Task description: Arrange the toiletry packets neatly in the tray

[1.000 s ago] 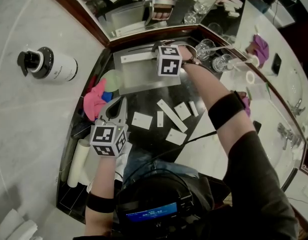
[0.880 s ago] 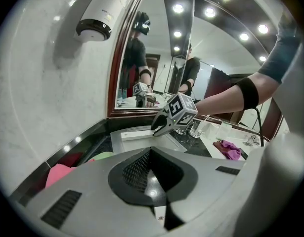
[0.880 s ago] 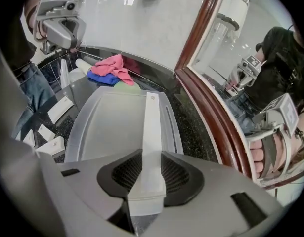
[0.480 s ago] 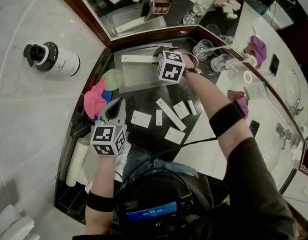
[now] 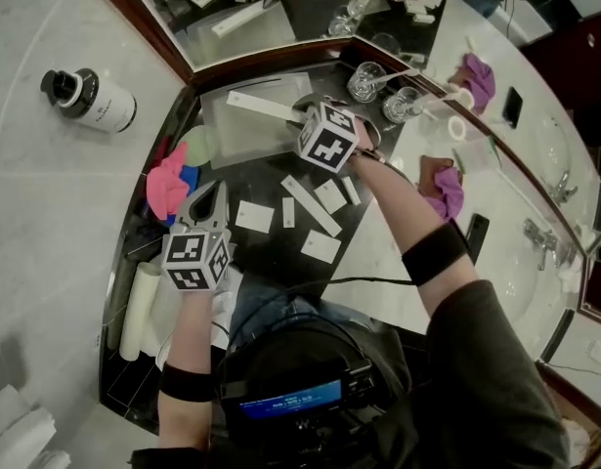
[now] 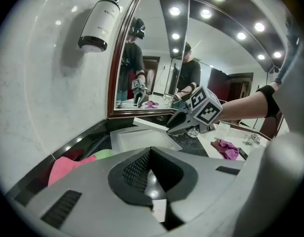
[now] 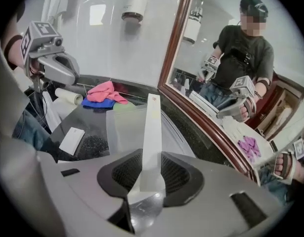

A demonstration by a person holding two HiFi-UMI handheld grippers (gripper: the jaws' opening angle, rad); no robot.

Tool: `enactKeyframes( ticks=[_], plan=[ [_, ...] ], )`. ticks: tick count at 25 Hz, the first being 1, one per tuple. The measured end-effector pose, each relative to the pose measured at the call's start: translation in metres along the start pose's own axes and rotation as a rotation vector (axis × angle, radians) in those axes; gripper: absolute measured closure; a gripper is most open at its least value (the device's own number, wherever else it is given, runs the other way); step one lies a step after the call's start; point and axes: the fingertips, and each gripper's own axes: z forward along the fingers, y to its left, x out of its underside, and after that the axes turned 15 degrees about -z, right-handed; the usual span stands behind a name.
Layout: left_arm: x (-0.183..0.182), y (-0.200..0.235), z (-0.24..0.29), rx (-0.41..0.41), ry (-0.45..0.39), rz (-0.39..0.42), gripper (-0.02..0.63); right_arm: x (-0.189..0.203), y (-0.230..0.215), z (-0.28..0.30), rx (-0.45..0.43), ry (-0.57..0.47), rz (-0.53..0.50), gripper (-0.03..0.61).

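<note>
Head view: the marker cube and hand of the right gripper [image 5: 308, 115] cover the near right corner of the frosted rectangular plastic tray [image 5: 232, 137], and the jaws are hard to make out here. Right gripper view: pads pinch the near end of a long slim white packet box [image 7: 152, 132], which slants out over the tray; cannot tell if its far end touches. Left gripper [image 6: 151, 164]: jaws pressed together, empty. Its body blocks most of the black stone counter [image 5: 276, 252]; one small white packet [image 6: 159, 210] shows beneath, cut off. Tray sits in the corner against the wood-framed mirror [image 5: 271, 59], floor bare. Crumpled pink cloth [image 5: 168, 186] just beside its left edge, clear glasses [image 5: 366, 81] near its right. Several flat white packets [image 5: 253, 217] lie spread on open counter between the grippers.
</note>
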Motion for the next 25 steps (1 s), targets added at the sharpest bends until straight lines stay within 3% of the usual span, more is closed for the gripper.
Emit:
enactKeyframes(
  ticks=[5,10,25],
  plan=[
    [0.005,-0.009,-0.006,-0.012,-0.013,-0.002,0.611,0.010,0.017,-0.042,0.081,-0.044,0.155,0.436],
    [0.015,-0.018,-0.010,-0.015,-0.014,-0.014,0.611,0.042,0.059,-0.062,0.076,-0.041,0.277,0.434],
    [0.055,-0.071,-0.023,0.023,0.020,0.036,0.611,0.142,0.144,-0.120,0.184,0.061,0.503,0.434]
  ],
)
